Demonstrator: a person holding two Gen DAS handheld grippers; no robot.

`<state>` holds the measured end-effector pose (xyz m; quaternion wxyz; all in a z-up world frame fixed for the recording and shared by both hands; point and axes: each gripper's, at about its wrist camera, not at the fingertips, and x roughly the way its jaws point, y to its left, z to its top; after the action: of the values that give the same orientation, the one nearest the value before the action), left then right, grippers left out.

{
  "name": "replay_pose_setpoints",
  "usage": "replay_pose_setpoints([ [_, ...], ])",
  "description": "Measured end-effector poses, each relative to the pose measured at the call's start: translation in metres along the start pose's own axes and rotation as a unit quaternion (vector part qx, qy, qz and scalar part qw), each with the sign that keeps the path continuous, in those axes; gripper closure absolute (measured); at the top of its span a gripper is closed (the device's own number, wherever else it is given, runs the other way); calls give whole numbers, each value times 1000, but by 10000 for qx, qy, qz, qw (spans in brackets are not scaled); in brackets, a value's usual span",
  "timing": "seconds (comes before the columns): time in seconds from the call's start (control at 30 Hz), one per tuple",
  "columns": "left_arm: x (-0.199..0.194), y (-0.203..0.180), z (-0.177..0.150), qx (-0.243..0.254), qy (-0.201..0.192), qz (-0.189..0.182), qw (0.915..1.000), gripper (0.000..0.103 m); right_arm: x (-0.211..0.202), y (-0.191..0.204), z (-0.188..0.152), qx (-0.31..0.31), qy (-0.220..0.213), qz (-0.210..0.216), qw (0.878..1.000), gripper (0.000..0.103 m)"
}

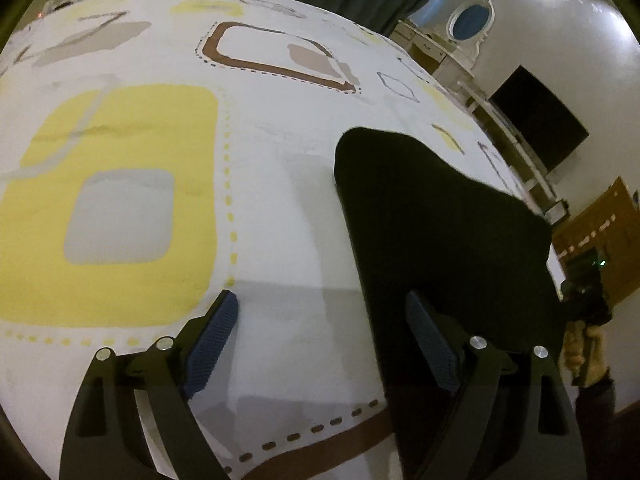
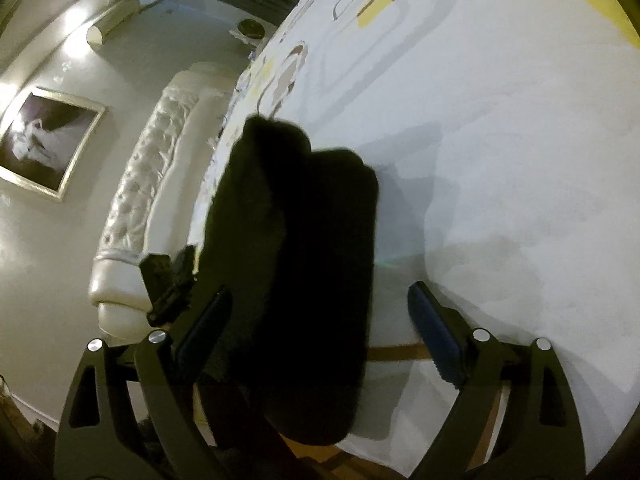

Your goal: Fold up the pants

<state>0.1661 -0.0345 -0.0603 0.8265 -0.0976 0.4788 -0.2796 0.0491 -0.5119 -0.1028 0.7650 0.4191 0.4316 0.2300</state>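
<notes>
black pants (image 1: 440, 232) are lying folded on a white bedsheet (image 1: 280, 200) patterned with yellow and brown shapes, near the bed's edge. the left gripper (image 1: 320, 344) is hovering with jaws spread, grasping nothing, its right finger over the fabric. the right gripper (image 2: 320, 332) is also standing released, jaws wide around the pants' near end without pressing.

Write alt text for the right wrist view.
Black pants lie folded on a white patterned bedsheet, between the open right gripper fingers, which do not press on them. A white tufted headboard and framed picture stand behind.
</notes>
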Motion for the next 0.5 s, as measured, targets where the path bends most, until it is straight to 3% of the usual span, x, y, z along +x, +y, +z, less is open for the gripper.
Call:
replay_pose_setpoints([
  [0.2, -10, 18, -3, -336, 31, -729, 9968, 18, -18, -15, 6, 266, -281, 307, 9988, 13],
  [0.37, -5, 18, 0, -359, 399, -1732, 9834, 18, -24, -19, 9, 258, -314, 319, 9987, 13],
  [0.5, 4, 16, 3, -297, 711, -1825, 9802, 18, -12, -16, 9, 2, 73, 304, 9995, 13],
])
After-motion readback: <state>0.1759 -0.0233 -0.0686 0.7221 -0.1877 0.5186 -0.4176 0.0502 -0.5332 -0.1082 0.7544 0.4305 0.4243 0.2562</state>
